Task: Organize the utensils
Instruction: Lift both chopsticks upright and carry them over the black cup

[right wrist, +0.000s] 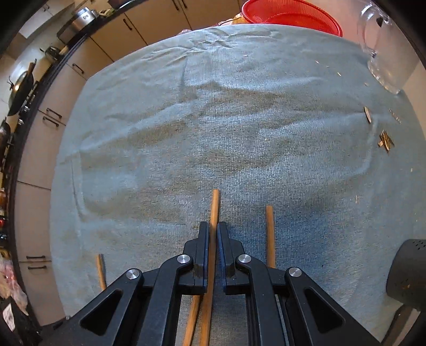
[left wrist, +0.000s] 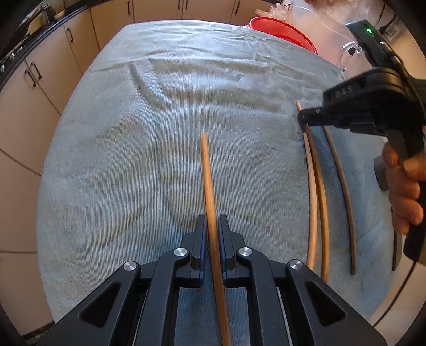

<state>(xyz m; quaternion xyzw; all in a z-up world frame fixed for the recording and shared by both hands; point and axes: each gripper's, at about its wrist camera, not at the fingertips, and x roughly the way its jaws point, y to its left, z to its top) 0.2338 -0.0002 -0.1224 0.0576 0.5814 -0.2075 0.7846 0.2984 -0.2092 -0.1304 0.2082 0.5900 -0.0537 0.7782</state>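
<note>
A pale blue-grey cloth [left wrist: 133, 159] covers the table. My left gripper [left wrist: 212, 221] is shut on a wooden chopstick [left wrist: 206, 170] that runs straight ahead between its pads. To the right, three more chopsticks [left wrist: 314, 202] lie side by side on the cloth. A hand holds my right gripper [left wrist: 303, 117] at their far ends, and it is shut on the middle one. In the right wrist view my right gripper [right wrist: 212, 227] pinches that chopstick [right wrist: 214, 205]. Another stick [right wrist: 270, 234] lies just to its right. A third stick [right wrist: 194, 319] shows under the jaws, and a stick tip [right wrist: 100, 268] shows far left.
A red mesh basket [right wrist: 293, 13] stands at the cloth's far edge, with a clear glass jug [right wrist: 386, 53] at the far right. Small metal bits [right wrist: 386, 141] lie on the cloth's right side. A black cylinder [right wrist: 410, 271] stands at the right edge. Cabinets [left wrist: 40, 79] line the left.
</note>
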